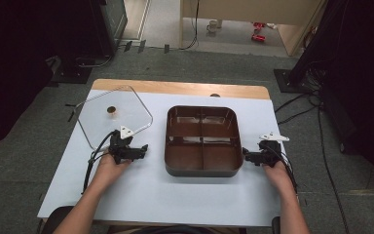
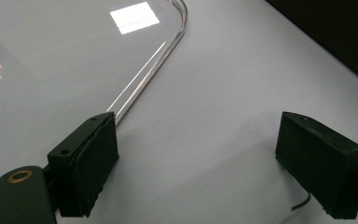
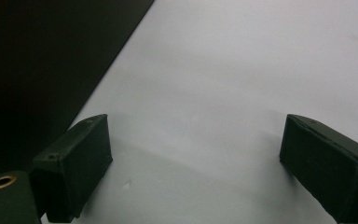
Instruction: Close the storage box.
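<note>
**Both jaws wide, nothing held**

The left gripper (image 2: 196, 168) stands with its jaws fully apart over bare bench, nothing between them; the clear rounded-square plastic lid (image 2: 156, 70) lies flat just ahead of its left jaw, its rim running up to that jaw. The right gripper (image 3: 196, 168) is equally wide and empty. Between the two grippers sits the dark brown four-compartment plastic tray (image 1: 202, 170) on the white bench (image 1: 165, 195)
</note>
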